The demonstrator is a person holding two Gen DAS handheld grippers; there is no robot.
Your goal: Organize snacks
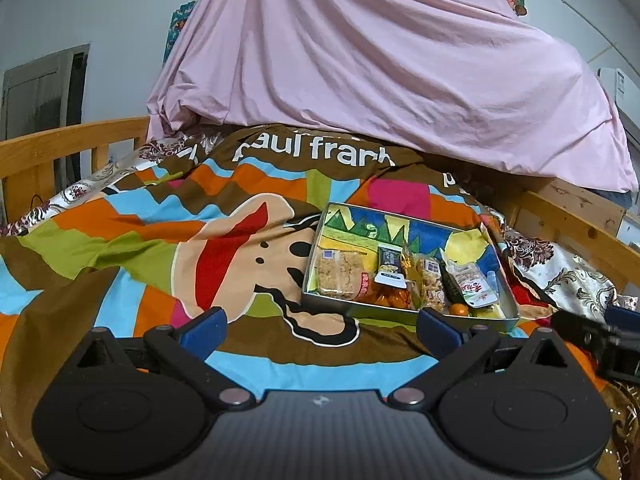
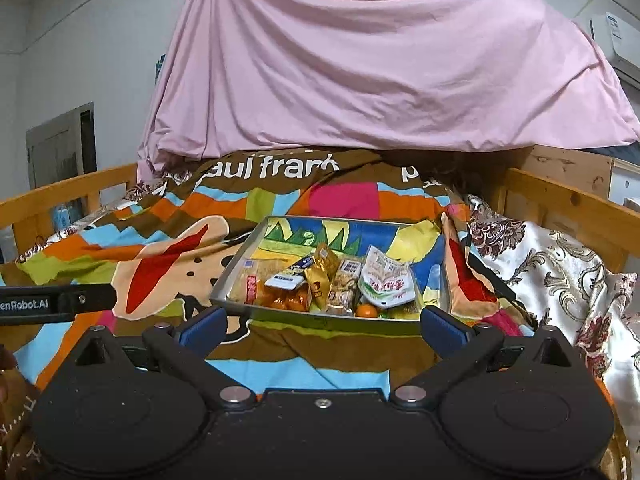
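Observation:
A shallow metal tin [image 1: 404, 314] [image 2: 320, 318] with a cartoon-printed bottom lies on the bright bedspread. Several snacks fill its near half: a rice-cracker pack [image 1: 338, 274] [image 2: 250, 280], a gold packet [image 2: 322, 276], a white and green packet [image 1: 476, 286] [image 2: 386, 282], a bag of orange sweets [image 1: 390, 294] [image 2: 288, 294] and a small orange [image 1: 459, 310] [image 2: 367, 311]. My left gripper [image 1: 320, 326] stands open above the spread, left of the tin and short of it. My right gripper [image 2: 322, 326] is open just before the tin's near rim. Neither holds anything.
The patterned bedspread [image 1: 160, 248] [image 2: 160, 248] covers a bed with wooden rails [image 1: 60, 148] [image 2: 568, 200]. A pink sheet [image 1: 380, 72] [image 2: 380, 60] drapes over a bulk at the back. A floral blanket [image 2: 560, 280] lies right of the tin. The other gripper shows at the frame edges [image 1: 600, 336] [image 2: 56, 304].

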